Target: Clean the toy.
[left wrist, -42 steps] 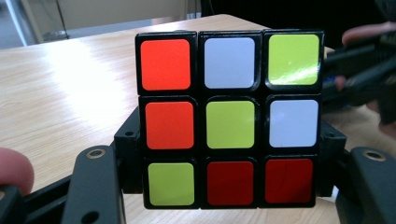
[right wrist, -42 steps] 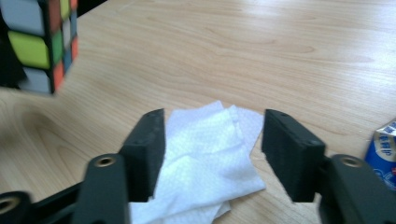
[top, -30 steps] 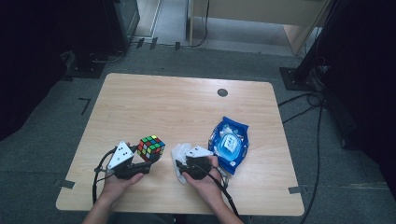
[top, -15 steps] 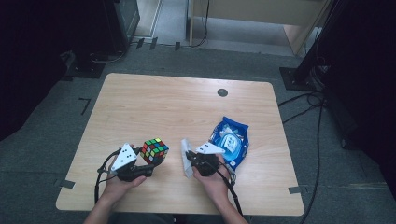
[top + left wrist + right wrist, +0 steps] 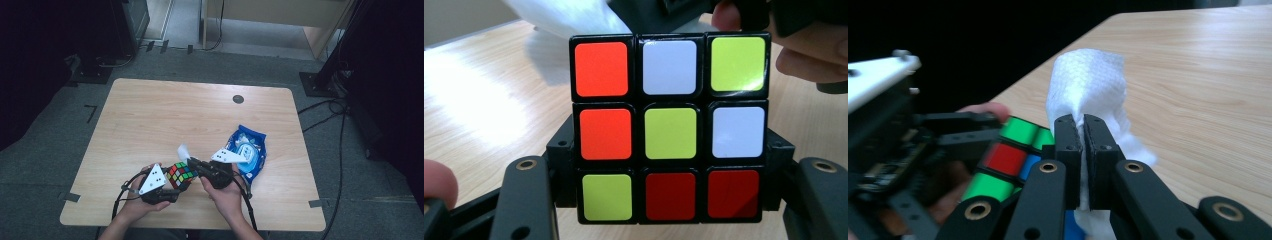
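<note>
A scrambled Rubik's cube (image 5: 182, 172) is held off the wooden table (image 5: 200, 110) near its front edge, with my left gripper (image 5: 176, 184) shut on its sides. In the left gripper view the cube (image 5: 671, 132) shows orange, white, yellow-green and red stickers between the jaws of the left gripper (image 5: 669, 172). My right gripper (image 5: 194, 163) points left at the cube and is shut on a white wipe (image 5: 183, 151), which sticks up past the tips. In the right gripper view the wipe (image 5: 1088, 85) is pinched in the right gripper (image 5: 1083, 135), right beside the cube (image 5: 1008, 155).
A blue pack of wet wipes (image 5: 247, 150) lies on the table just right of my right hand. A small dark round cap (image 5: 238, 99) sits in the tabletop near the far edge. Cables trail from both grippers over the front edge.
My right gripper closed on the wipe, rose from the table and turned left toward the cube. My left gripper carried the cube right and nearer the front edge.
</note>
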The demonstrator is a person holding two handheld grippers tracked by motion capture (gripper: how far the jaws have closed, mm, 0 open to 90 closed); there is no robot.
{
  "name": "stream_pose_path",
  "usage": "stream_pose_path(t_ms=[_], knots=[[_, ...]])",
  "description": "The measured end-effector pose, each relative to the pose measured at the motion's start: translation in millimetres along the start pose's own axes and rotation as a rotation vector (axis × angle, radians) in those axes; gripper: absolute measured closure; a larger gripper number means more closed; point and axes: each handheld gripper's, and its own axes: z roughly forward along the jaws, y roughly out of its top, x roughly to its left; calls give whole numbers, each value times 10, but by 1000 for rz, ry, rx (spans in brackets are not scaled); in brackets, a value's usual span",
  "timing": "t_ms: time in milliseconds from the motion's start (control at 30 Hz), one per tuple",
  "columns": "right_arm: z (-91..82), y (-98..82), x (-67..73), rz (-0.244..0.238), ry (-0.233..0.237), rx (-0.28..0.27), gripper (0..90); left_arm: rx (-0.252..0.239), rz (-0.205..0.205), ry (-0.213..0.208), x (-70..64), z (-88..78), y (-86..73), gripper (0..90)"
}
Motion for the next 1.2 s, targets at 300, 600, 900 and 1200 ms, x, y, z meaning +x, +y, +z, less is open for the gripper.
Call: stream_pose_path(t_ms=[300, 600, 900, 1200], knots=[[-33, 93, 341, -98, 139, 13, 870, -23, -41, 39, 115, -70, 0, 339], [-98, 49, 12, 12, 44, -4, 862, -54, -29, 17, 102, -144, 52, 340], [-91, 83, 195, -24, 80, -37, 854, -60, -39, 9, 75, -113, 64, 340], [-147, 100, 141, -26, 66, -20, 877, -90, -57, 17, 201, -244, 74, 341]])
